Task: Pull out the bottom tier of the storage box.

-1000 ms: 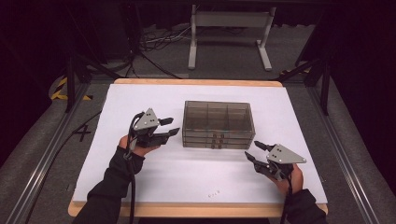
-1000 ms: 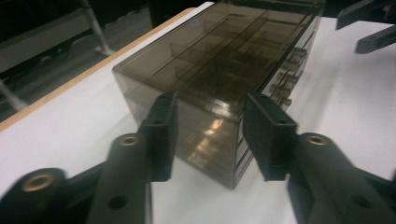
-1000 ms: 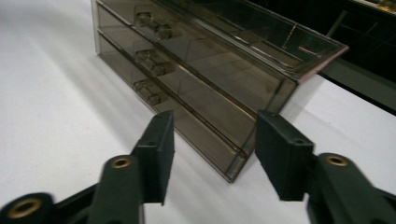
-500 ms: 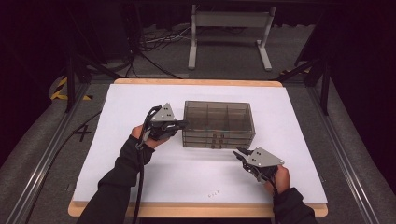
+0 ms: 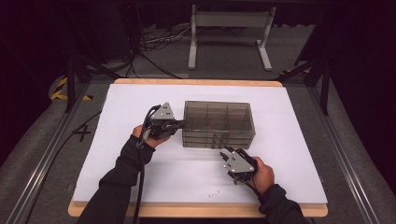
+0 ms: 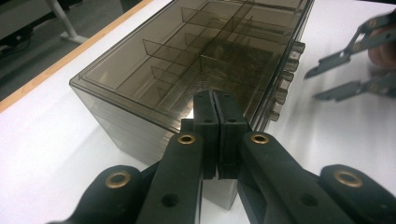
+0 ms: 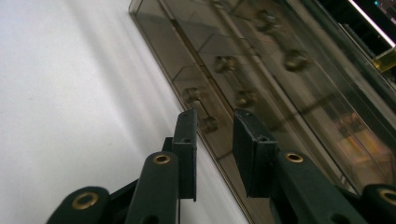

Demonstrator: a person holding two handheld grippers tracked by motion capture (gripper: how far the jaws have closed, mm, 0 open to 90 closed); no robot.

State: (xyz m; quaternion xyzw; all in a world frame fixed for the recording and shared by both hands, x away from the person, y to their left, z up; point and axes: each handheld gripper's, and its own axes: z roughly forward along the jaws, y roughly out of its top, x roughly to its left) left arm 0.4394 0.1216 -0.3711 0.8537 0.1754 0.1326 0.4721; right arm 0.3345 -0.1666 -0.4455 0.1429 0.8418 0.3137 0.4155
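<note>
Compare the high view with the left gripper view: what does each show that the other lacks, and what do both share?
High view alone: the whole white table, both forearms, the floor, and a grey stand beyond.

Left gripper view alone: the left gripper close up, fingers pressed together at the box's end, and the dividers seen through the lid.

Both: the smoky clear box and the right gripper, open, near the box's knobbed front.
</note>
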